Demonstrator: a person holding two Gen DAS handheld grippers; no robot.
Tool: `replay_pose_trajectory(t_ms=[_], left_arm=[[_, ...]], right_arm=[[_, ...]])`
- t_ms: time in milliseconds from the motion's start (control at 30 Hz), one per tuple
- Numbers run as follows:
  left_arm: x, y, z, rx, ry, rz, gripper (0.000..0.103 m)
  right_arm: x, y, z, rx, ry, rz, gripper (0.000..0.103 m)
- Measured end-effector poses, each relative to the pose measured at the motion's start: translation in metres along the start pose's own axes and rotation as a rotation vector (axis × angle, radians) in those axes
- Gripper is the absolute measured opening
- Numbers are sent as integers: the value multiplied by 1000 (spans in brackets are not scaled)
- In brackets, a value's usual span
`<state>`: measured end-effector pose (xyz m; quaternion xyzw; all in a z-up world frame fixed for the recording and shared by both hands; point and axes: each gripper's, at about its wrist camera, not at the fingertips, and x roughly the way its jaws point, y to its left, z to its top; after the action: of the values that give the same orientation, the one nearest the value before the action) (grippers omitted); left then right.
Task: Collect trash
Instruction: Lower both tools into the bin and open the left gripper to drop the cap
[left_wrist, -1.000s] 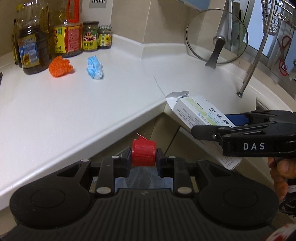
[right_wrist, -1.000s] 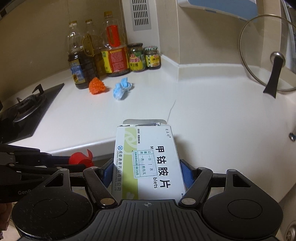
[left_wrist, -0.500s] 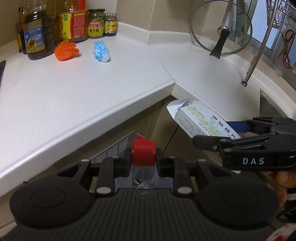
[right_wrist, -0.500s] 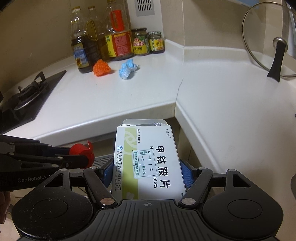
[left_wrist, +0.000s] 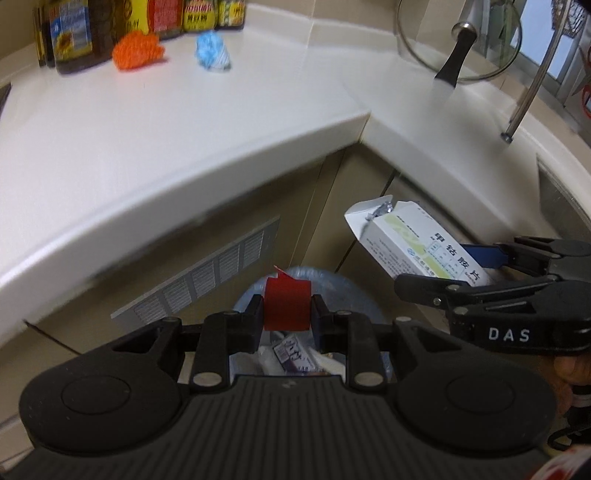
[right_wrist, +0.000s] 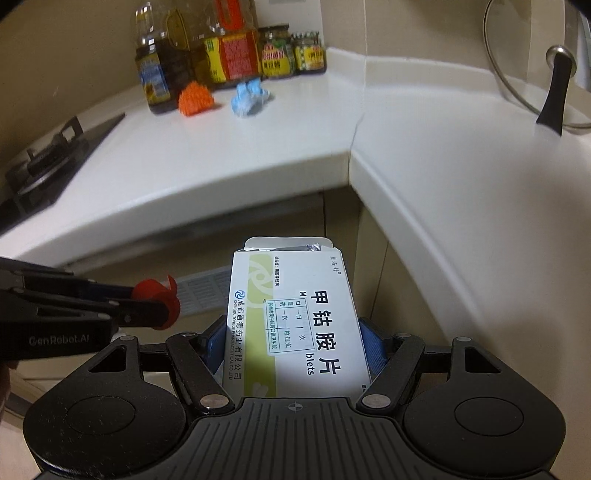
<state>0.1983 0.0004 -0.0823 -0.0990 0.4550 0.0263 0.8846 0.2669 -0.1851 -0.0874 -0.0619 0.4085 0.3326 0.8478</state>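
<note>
Currently, disposal step: left gripper (left_wrist: 287, 309) clamps a red cap (left_wrist: 286, 308), right gripper (right_wrist: 295, 341) clamps a medicine box (right_wrist: 295, 325); next, release both over the bin (left_wrist: 332, 295), lower centre.

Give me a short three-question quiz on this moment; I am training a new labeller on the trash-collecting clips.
1. What does the left gripper hold?
A. an orange wad
B. a red bottle cap
C. a glass lid

2. True or false: the medicine box in the right gripper has its top flap open.

3. Which two crumpled pieces lie on the counter beside the bottles?

Key
1. B: the red bottle cap sits clamped between the fingers, above the lined bin.
2. True.
3. The orange wad and the blue wad.
</note>
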Motion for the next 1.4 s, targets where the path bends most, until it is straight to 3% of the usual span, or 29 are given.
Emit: replay_pose_trajectory(t_ms=[267,700,800,1400], left_arm=[[40,9,-22,-48,66,15,23],[85,10,-32,-76,116,14,23],[93,11,-32,-82,126,17,32],[83,18,-45,-106,178,57,32]], right_arm=[[31,-13,-30,2,57,-5,72],[64,-25,-47,-4,101,10,71],[67,-27,-47,-2,110,12,71],[63,-15,-39,6,89,24,72]])
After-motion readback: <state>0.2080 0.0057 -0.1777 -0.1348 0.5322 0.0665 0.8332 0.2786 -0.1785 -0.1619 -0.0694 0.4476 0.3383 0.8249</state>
